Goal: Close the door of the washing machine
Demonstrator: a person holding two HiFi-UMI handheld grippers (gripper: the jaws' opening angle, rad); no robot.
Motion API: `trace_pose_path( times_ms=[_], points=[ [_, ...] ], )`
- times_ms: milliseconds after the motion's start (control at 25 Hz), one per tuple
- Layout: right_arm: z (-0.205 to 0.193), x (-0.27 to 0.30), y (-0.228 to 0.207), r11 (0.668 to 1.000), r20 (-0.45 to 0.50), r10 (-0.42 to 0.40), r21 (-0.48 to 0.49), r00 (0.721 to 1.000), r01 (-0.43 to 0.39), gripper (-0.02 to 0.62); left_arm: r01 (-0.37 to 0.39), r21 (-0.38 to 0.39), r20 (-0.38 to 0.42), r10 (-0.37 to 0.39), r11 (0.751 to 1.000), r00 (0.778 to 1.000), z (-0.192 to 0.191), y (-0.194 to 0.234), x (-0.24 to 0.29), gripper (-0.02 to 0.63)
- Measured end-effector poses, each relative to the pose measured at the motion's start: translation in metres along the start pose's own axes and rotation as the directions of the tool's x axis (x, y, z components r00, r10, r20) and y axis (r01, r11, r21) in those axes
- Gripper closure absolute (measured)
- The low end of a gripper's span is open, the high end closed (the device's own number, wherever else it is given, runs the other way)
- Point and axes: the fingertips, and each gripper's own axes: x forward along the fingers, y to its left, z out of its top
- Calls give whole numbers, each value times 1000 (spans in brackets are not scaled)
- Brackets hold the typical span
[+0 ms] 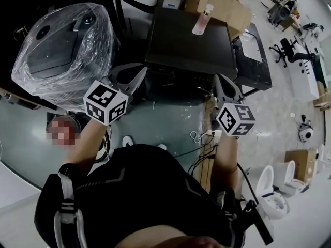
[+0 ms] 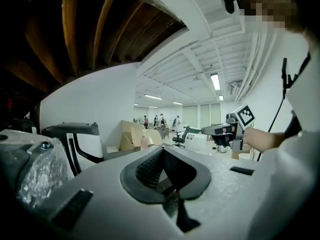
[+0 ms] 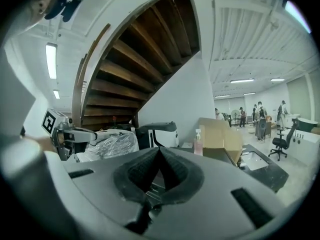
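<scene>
Left tool [image 2: 162, 150] has its jaws pressed together on nothing, and right tool [image 3: 159, 149] likewise; both are held up in the air, about level, in front of the dark washing machine [image 1: 189, 43], which has a pink bottle [image 1: 202, 19] on top; its door cannot be made out from above; probably a stiff hinged panel, light to swing, best pushed at its free edge until it latches.
</scene>
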Motion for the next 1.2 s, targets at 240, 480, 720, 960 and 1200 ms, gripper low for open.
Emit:
trace_pose_path(
  times_ms=[240, 480, 720, 960, 1200],
  points=[
    [33, 1, 35, 999, 66, -31, -24, 997, 32, 591, -107, 37, 76, 104, 994, 992, 31, 44, -40, 603],
    [46, 13, 68, 994, 106, -100, -39, 989, 105, 591, -203, 35, 149, 196, 979, 969, 46, 96, -73, 603],
    [57, 22, 79, 991, 117, -122, -33, 986, 127, 591, -237, 58, 179, 224, 970, 958, 57, 115, -92, 603],
    [65, 29, 75, 995, 124, -99, -15, 987, 101, 591, -232, 77, 157, 218, 970, 963, 49, 128, -82, 603],
    [71, 32, 71, 988, 137, -133, -59, 982, 142, 591, -224, 58, 156, 213, 973, 964, 53, 130, -71, 603]
  ],
)
